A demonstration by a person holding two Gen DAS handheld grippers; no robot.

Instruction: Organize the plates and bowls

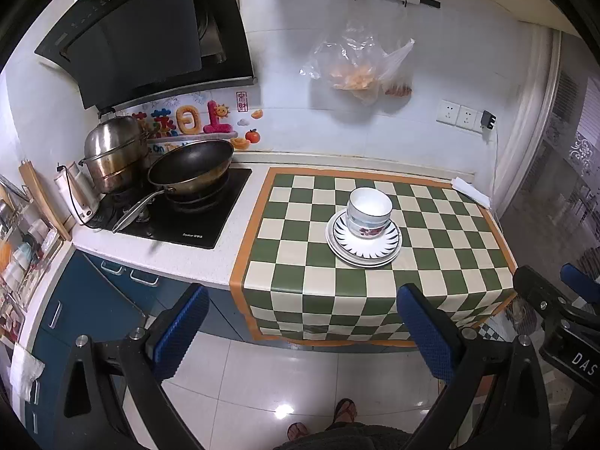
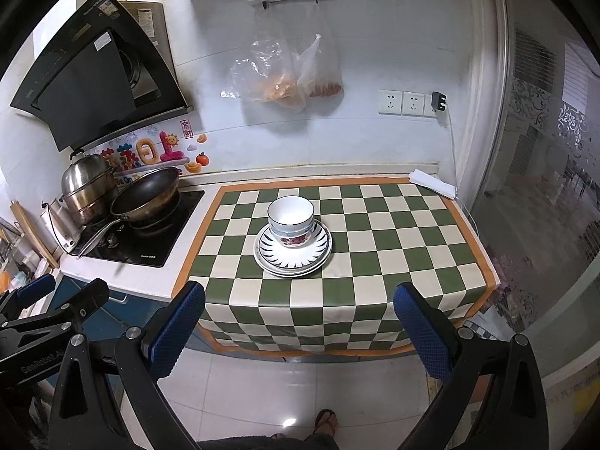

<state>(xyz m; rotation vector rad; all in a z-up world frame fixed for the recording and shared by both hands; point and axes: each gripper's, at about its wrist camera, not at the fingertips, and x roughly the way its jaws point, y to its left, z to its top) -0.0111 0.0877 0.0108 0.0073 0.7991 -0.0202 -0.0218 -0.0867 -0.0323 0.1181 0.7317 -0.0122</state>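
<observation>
The left gripper (image 1: 302,322) is showing two black angular arms tipped with blue dimpled pads (image 1: 180,332), silver round screws sitting on the joints in the lower part of the frame. The right gripper (image 2: 300,322) is looking the same: black frame, blue textured pads (image 2: 422,332), silver screws. White lettering is showing on each gripper's black body where it enters the other's frame edge. At bottom centre, bare feet in dark flip-flops (image 1: 345,410) are peeking out.

Bowls (image 2: 291,221) stacked on plates (image 2: 293,251) – right tongs (image 2: 300,322) spread wide, well back
</observation>
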